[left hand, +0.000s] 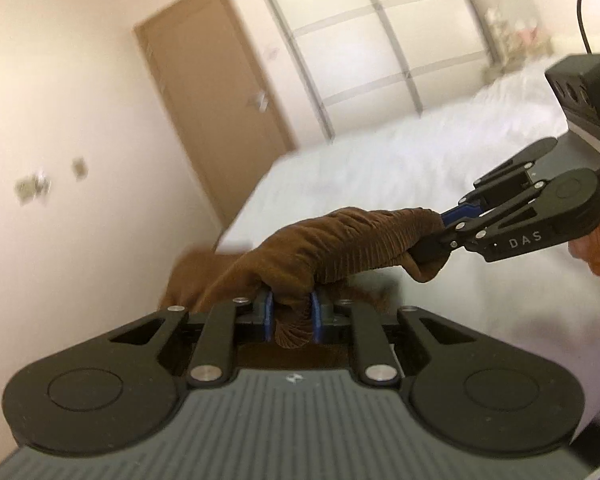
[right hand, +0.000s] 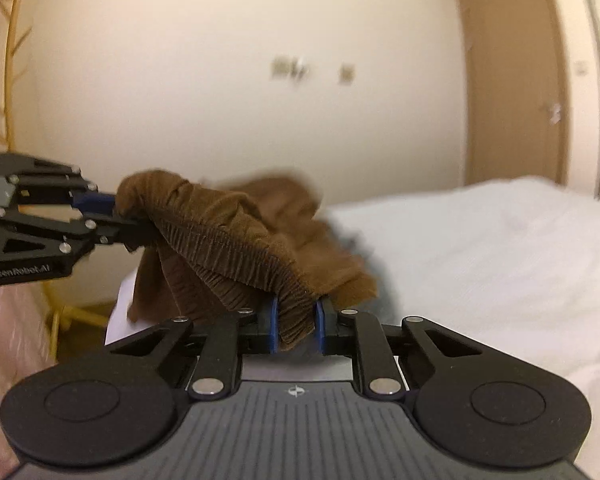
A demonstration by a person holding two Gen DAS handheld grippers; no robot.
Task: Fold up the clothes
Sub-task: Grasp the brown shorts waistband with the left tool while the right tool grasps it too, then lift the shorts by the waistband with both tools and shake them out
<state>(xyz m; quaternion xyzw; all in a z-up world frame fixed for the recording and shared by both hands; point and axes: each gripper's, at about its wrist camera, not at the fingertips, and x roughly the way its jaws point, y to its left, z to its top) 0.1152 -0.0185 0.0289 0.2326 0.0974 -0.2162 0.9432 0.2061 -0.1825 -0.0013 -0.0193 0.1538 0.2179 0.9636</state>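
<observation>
The left gripper (left hand: 291, 314) is clamped on a brown garment (left hand: 340, 240), a ribbed band of the cloth bunched between its blue pads (left hand: 269, 312). The right gripper (right hand: 296, 326) is clenched on the same garment (right hand: 236, 232), its pads (right hand: 274, 324) pinching another stretch of the ribbed edge. In the left wrist view the right gripper (left hand: 440, 232) comes in from the right, gripping the far end of the band, with a hand (left hand: 596, 248) behind it. In the right wrist view the left gripper (right hand: 116, 216) enters from the left, holding its end. The band stretches between the two, lifted above a white bed (right hand: 480, 260), while the rest of the cloth hangs blurred beyond. A brown door (left hand: 216, 112) stands in the cream wall (right hand: 220, 80) past the bed (left hand: 380, 168).
</observation>
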